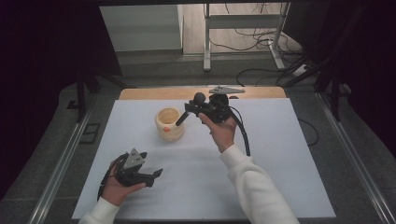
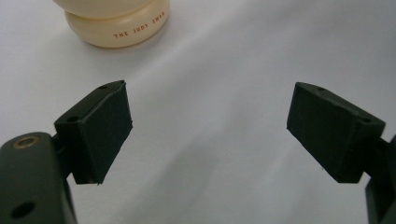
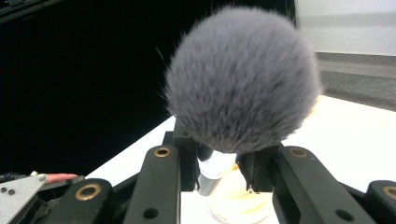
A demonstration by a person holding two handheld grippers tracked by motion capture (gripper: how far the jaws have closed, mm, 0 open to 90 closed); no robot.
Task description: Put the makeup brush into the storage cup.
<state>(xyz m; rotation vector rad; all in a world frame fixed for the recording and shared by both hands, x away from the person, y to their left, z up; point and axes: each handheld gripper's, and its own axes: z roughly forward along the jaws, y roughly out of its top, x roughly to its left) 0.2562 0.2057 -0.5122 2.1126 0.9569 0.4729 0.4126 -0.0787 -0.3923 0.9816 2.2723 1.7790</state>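
White sheeting covers the counter, with a wooden edge at its 12 o'clock side and dark floor with cables beyond.

Item 1: cream ceramic cup, upright, slightly toward 11 o'clock from the counter's centre. An orange mark shows on its side in the high view. In the left gripper view the cup's base carries small orange lettering reading "THE JUDY SWAN".

Item 2: brush with a grey, fluffy, rounded head and a silver ferrule. In the high view the brush is held in the air at about 2 o'clock from the cup, near it but apart.

Right gripper: raised off the counter, fingers clenched on the brush just below the bristles, at the ferrule.

Left gripper: at 7 o'clock on the counter, low over the sheet, fingers released and spread wide, nothing between them. The cup stands well ahead of them.
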